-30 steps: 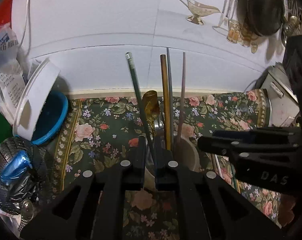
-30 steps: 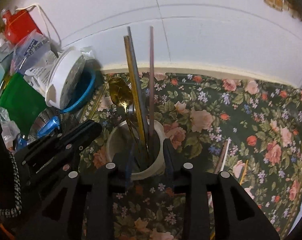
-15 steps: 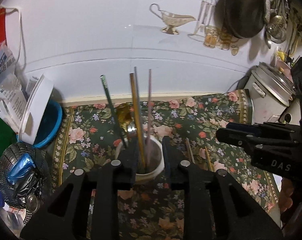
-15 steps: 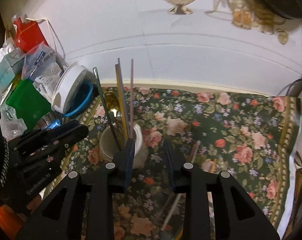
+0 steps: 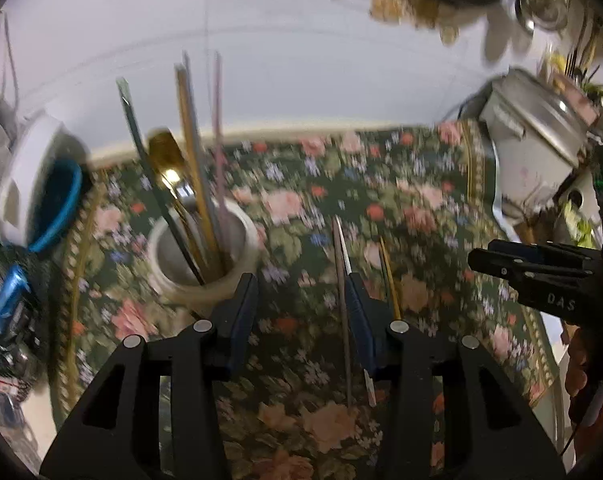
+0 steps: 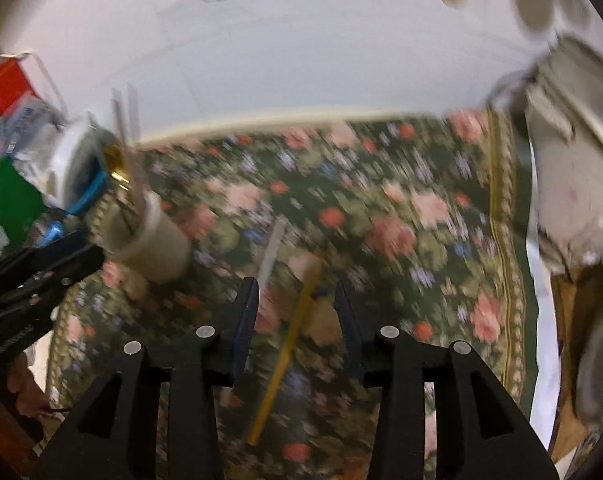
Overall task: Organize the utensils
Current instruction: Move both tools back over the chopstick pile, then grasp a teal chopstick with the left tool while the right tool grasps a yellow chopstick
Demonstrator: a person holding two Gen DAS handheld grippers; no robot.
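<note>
Our left gripper [image 5: 301,292] has just been opening; its jaws stand partly apart and hold nothing, above the floral cloth [image 5: 421,184]. Our right gripper [image 6: 297,300] has also just been opening, with nothing clamped. The white cup [image 5: 203,252] near the cloth's left edge holds upright chopsticks and a gold spoon [image 5: 167,160]. A silver chopstick [image 5: 343,288] and a gold chopstick [image 6: 289,348] lie flat mid-cloth. Both views are blurred.

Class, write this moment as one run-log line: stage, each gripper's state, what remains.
stage: fetching next utensil | left gripper: open, jaws just opening | right gripper: open, just opening, above gold chopstick | cup: holds utensils | remaining: loose chopsticks on tablecloth
</note>
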